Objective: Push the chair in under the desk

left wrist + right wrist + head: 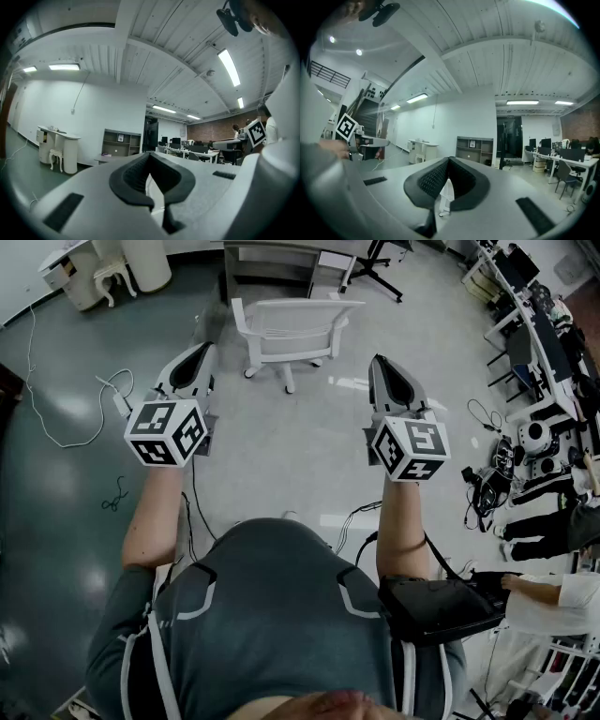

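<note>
Floor: glossy grey concrete floor (281, 456), open office.
Chair: white slatted-back swivel chair (295, 329) stands ahead, apart from both grippers, near the grey desk (281, 251) beyond.
Arms: both forearms reach forward, level, side by side.
Left gripper (203, 351): jaws together, empty.
Right gripper (379, 362): jaws together, empty.

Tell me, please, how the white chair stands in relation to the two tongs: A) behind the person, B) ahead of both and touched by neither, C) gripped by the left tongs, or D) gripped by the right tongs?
B: in the head view the white chair stands ahead of the left tongs and the right tongs, clear of both, and each gripper view shows its jaws shut on nothing.
</note>
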Demonstrator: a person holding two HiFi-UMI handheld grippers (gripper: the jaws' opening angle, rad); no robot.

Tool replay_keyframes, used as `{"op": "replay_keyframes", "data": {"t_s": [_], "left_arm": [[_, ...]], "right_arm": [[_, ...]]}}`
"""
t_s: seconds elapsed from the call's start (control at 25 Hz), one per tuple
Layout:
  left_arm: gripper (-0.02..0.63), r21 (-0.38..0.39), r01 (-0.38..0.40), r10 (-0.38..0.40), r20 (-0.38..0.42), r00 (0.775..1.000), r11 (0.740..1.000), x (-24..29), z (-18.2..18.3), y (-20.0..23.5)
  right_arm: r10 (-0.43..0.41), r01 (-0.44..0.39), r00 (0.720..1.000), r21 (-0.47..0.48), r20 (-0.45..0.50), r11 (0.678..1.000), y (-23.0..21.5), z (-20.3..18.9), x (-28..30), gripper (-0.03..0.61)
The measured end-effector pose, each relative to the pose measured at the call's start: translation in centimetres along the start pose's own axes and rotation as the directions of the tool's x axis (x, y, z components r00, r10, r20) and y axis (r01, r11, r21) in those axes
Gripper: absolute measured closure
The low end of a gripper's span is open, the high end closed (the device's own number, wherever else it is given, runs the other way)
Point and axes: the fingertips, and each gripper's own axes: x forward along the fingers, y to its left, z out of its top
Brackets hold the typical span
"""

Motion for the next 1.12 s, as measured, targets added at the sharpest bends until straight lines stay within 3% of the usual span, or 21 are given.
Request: {"op": "replay_keyframes", "data": {"t_s": [0.48, 0.96, 1.12], "left_arm": [[0.604, 0.043, -0.005, 0.005, -0.004, 1.000, 0.999, 1.0, -0.3, -1.7], [0.604, 0.048, 0.012, -0.011, -0.024, 1.000, 0.999, 4.5, -1.1, -5.8], [0.604, 0.064, -0.019, 0.021, -0.033, 0.999, 0.998, 5.5, -1.8, -6.7]], "right_arm": [[0.011, -0.011, 1.000, 0.017, 0.020, 1.000, -1.5, 0.6, -0.4, 0.549], [0.059, -0.059, 0.998, 0.011, 0.033, 0.998, -5.6, -0.4, -1.8, 0.549], [0.069, -0.070, 0.997, 0.014, 0.043, 0.997, -7.5, -0.9, -2.1, 0.549]]}}
